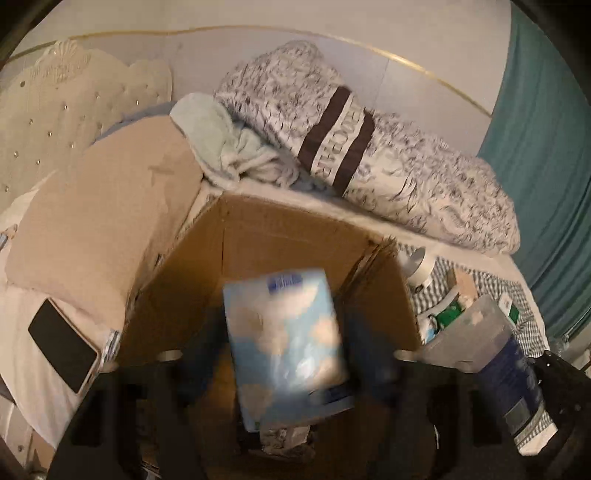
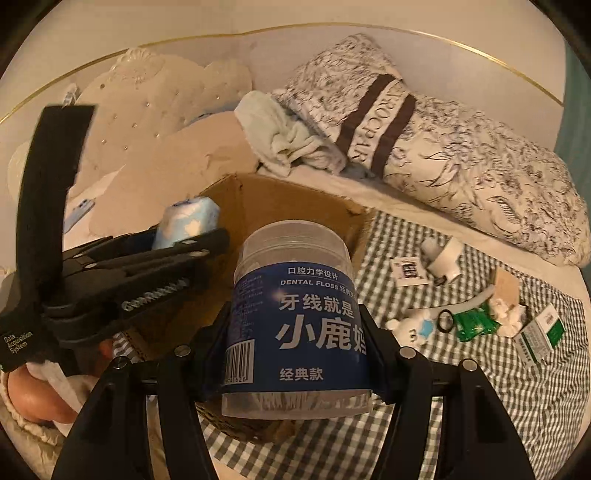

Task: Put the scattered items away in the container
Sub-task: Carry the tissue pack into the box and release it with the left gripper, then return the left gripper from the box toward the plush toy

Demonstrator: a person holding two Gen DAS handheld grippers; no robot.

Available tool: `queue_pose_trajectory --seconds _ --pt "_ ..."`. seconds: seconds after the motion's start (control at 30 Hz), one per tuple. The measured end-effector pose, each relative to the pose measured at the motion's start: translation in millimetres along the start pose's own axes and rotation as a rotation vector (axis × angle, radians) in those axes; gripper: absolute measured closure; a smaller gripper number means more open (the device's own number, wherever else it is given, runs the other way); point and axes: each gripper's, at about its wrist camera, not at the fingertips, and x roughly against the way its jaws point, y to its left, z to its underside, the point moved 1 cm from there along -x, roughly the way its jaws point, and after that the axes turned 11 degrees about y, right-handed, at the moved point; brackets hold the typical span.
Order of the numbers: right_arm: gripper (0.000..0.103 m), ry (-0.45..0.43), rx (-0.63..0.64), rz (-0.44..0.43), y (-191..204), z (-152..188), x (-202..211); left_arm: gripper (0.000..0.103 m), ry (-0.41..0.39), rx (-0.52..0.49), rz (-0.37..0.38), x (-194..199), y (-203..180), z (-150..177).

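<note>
Floss jar point(image 2: 299, 317) between right hand-held gripper point(image 2: 295, 334) fingers

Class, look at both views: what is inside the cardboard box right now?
Above the cardboard box a blurred blue tissue pack sits between the open left gripper. Brown bare wall shows behind it; the pack and gripper cover the box floor.

A pale, plain wall point(image 2: 258, 48) closes the far side, crossed by a thin gold trim line point(image 2: 332, 27). Against it stands a cream tufted headboard point(image 1: 55, 107) with a carved shell crest and small studs. The bed point(image 2: 480, 387) is covered by a grey-and-white checked sheet. A large white pillow with black floral print and brown stripes point(image 2: 461, 162) lies along the wall, a crumpled pale green towel point(image 2: 288, 136) beside it. A teal curtain point(image 1: 546, 184) hangs at the right. The light is dim and warm.
</note>
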Motion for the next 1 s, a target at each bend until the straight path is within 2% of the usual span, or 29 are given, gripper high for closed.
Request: queue_pose_trajectory --seconds 0.03,0.07,0.13,0.27,0.4,0.57,0.67,0.8,0.87,1.0 --pt "0.040 0.024 0.024 0.014 4.8 -1.6 -6.2 0.001 -0.010 0.004 0.008 2.3 -0.1 0.5" --pt "0.035 0.045 0.046 0.042 9.4 -3.2 -11.4 0.001 -0.020 0.006 0.013 4.9 -0.5 0.5" --pt "0.026 0.035 0.076 0.125 18.0 -3.0 -13.7 0.000 -0.029 0.016 0.008 9.4 -0.8 0.3" --pt "0.025 -0.028 0.139 0.185 31.3 3.1 -5.8 0.000 -0.017 0.028 0.003 7.1 -0.4 0.4" --pt "0.025 -0.041 0.128 0.204 24.2 8.1 0.7 0.000 -0.004 0.054 0.006 4.2 0.8 0.5" --pt "0.025 -0.065 0.035 0.181 -9.3 20.0 15.5 0.000 0.005 0.068 -0.005 5.9 -8.5 9.4" --pt "0.024 -0.070 -0.015 0.188 -31.2 31.7 25.0 0.000 -0.010 0.084 0.028 13.3 -24.5 18.1" --pt "0.024 -0.079 -0.080 0.229 -69.3 61.3 42.6 0.000 -0.023 -0.001 0.024 21.7 -68.3 33.5" --pt "0.020 -0.076 -0.121 0.248 -91.6 77.2 49.3 0.000 -0.021 -0.041 0.031 21.3 -92.9 42.0" --pt "0.019 -0.060 -0.219 0.244 -138.0 111.8 58.2 0.000 0.003 -0.106 0.058 11.5 -141.4 57.7"
